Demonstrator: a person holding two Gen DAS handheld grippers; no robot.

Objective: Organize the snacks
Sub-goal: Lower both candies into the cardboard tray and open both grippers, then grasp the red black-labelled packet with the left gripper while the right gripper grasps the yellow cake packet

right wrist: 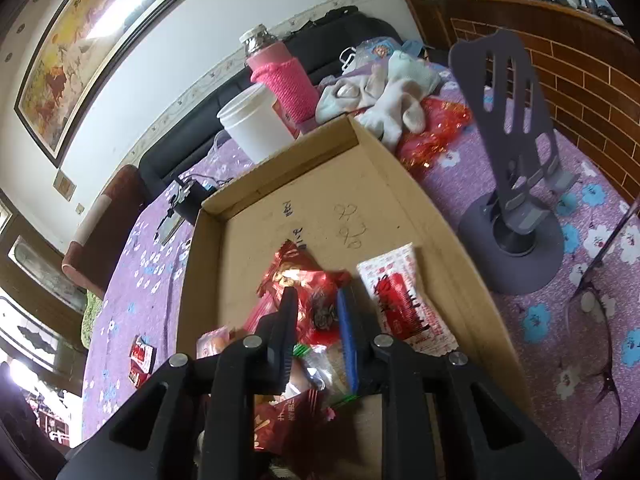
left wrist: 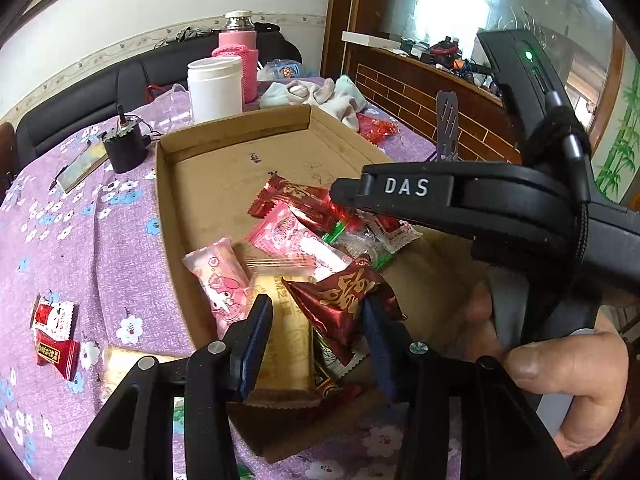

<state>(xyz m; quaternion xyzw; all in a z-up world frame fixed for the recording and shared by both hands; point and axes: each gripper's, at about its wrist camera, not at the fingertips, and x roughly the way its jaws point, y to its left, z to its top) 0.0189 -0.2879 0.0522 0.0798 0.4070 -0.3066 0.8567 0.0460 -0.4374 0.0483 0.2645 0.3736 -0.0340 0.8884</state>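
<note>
A shallow cardboard tray [left wrist: 224,140] [right wrist: 404,168] lies on the purple flowered cloth and holds a heap of wrapped snacks. My left gripper [left wrist: 318,316] is open over the tray's near end, with a dark red gold-printed packet [left wrist: 340,300] and a pale yellow bar [left wrist: 284,344] between its fingers. My right gripper [right wrist: 318,312] hangs over the heap, its fingers partly open around a red crinkled packet [right wrist: 304,280]; I cannot tell whether they grip it. It also shows in the left wrist view [left wrist: 344,196]. A white-and-red packet [right wrist: 400,300] lies beside it. Two red snacks [left wrist: 54,336] and another bar [left wrist: 128,364] lie on the cloth.
Behind the tray stand a white jar [left wrist: 215,88] [right wrist: 256,128], a pink knit-sleeved flask [left wrist: 238,60] [right wrist: 280,76] and crumpled socks [left wrist: 320,94] [right wrist: 380,96]. A grey phone stand [right wrist: 516,184] is right of the tray, a small black device [left wrist: 124,148] left. A brick-pattern counter [left wrist: 420,92] borders the right.
</note>
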